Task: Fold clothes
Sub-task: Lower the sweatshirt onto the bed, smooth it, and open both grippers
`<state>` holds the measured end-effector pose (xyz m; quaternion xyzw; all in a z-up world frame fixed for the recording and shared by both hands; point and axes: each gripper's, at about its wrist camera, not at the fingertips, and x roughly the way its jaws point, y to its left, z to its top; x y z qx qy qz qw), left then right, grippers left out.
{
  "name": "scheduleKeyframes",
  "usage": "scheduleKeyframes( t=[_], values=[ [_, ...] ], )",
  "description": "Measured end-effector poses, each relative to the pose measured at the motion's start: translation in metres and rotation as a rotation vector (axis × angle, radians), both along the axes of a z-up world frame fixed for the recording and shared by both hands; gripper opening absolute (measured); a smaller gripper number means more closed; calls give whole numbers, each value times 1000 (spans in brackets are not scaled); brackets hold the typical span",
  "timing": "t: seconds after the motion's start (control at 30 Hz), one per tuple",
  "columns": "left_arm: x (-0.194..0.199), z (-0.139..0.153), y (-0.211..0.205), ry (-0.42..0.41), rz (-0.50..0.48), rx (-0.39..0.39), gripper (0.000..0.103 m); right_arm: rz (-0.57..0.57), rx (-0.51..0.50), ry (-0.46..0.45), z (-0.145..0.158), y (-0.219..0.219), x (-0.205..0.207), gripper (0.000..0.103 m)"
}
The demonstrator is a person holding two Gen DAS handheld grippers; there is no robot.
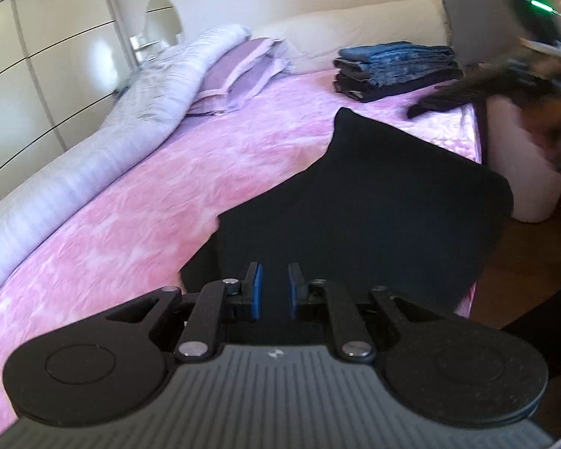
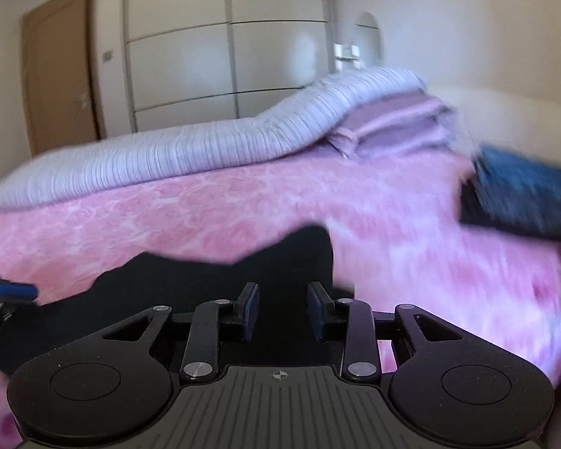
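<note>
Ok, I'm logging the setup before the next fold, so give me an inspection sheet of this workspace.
Surface: bed with pink bedspread, lightly creased.
Job's things: black garment spread flat at the near edge; stack of folded jeans near the headboard.
Clutter: rolled grey duvet along the far side, purple pillows beside it.
Grippers: left hand-held gripper over the black garment, pads narrowly apart, whether cloth is pinched cannot be told; right hand-held gripper open, nothing between its pads.
Cables: nothing seen.
Surroundings: white wardrobe, wooden door, grey cushion against the headboard.
</note>
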<state>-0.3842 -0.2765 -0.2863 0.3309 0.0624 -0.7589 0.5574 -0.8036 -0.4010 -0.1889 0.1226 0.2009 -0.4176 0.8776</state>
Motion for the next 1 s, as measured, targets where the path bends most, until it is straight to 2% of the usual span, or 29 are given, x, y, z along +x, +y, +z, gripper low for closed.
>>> scheduleKeyframes(
  t=[0.1, 0.13, 0.17, 0.2, 0.27, 0.33, 0.4, 0.47, 0.57, 0.67, 0.73, 0.77, 0.87, 0.9, 0.93, 1.0],
  values=[
    [-7, -27, -26, -29, 9, 70, 12, 40, 48, 77, -11, -57, 37, 33],
    [-7, -37, -32, -39, 16, 96, 12, 42, 100, 130, -24, -79, 49, 33],
    [-4, -45, -34, -24, 22, 107, 11, 42, 170, 191, -40, -99, 60, 33],
    [-1, -49, -35, 8, 30, 110, 11, 36, 213, 212, -54, -113, 64, 33],
    [5, -50, -37, 51, 40, 123, 11, 33, 235, 176, -67, -127, 62, 34],
    [9, -45, -36, 54, 43, 125, 12, 34, 250, 148, -62, -127, 56, 35],
    [16, -39, -32, 51, 54, 109, 12, 37, 211, 122, -42, -109, 45, 35],
    [23, -28, -16, 69, 74, 78, 12, -4, 143, 30, -20, -68, 22, 35],
    [36, -16, 15, 140, 111, 46, 12, -23, 72, -84, -15, 10, -9, 36],
    [41, -25, 33, 176, 135, 60, 12, -17, 53, -70, -41, 71, -15, 43],
    [37, -36, 36, 152, 131, 36, 12, -15, 99, -27, -65, 81, -10, 48],
    [36, -37, 36, 135, 127, 26, 12, -22, 78, -37, -71, 86, -11, 49],
    [31, -26, 45, 116, 142, 6, 12, -46, 70, -24, -58, 102, -15, 52],
    [29, -21, 50, 112, 150, 0, 12, -54, 70, -39, -51, 111, -21, 58],
    [27, -17, 55, 104, 155, -9, 16, -63, 68, -53, -45, 122, -27, 67],
    [21, -14, 71, 66, 165, -36, 26, -86, 41, -60, -40, 146, -39, 78]
  ],
)
